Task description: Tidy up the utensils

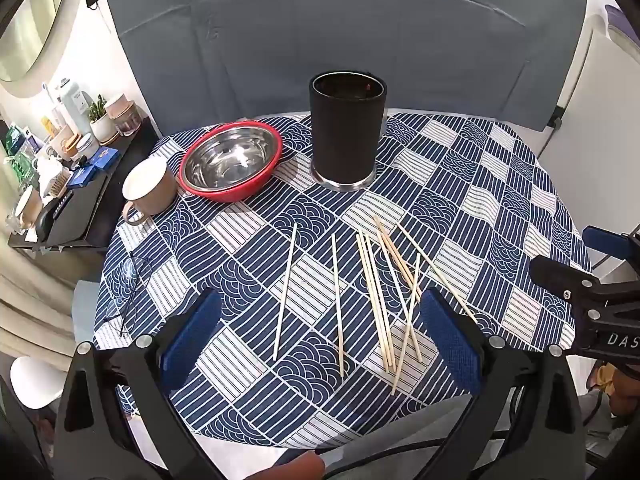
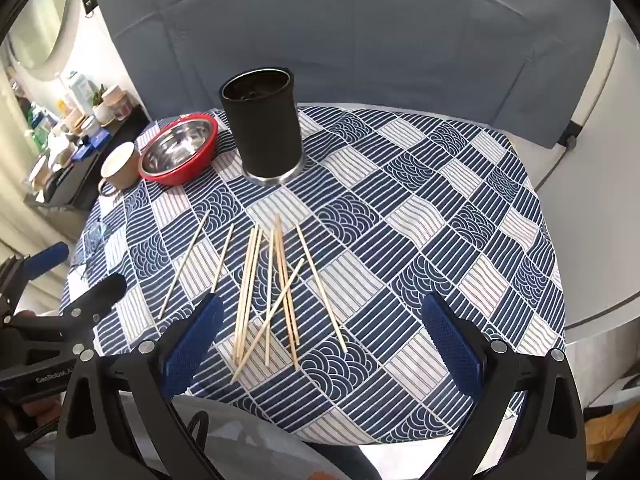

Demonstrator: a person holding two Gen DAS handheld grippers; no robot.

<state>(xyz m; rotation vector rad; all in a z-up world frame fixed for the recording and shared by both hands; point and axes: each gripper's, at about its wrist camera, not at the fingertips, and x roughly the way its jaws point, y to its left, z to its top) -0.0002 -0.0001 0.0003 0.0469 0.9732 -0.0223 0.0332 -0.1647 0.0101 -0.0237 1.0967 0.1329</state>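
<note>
Table (image 1: 500,184) covered in a blue-and-white patterned cloth, grey backdrop (image 1: 340,40) behind it. Black cylindrical holder (image 1: 347,132) stands upright near the far middle of the table, metal base ring touching the cloth. Left of it, a steel bowl (image 1: 230,158) nested in a red bowl, then a tan mug (image 1: 148,186) at the table's left edge. Left gripper (image 1: 320,338) wide open, blue pads well apart, nothing held, hovering over the near side. Right gripper (image 2: 320,340) same: wide open, empty. Chopsticks (image 1: 374,296) lie loose on the cloth between holder and grippers, two apart on the left, the rest crossing in a pile. Eyeglasses (image 1: 128,296) at the left edge.
</note>
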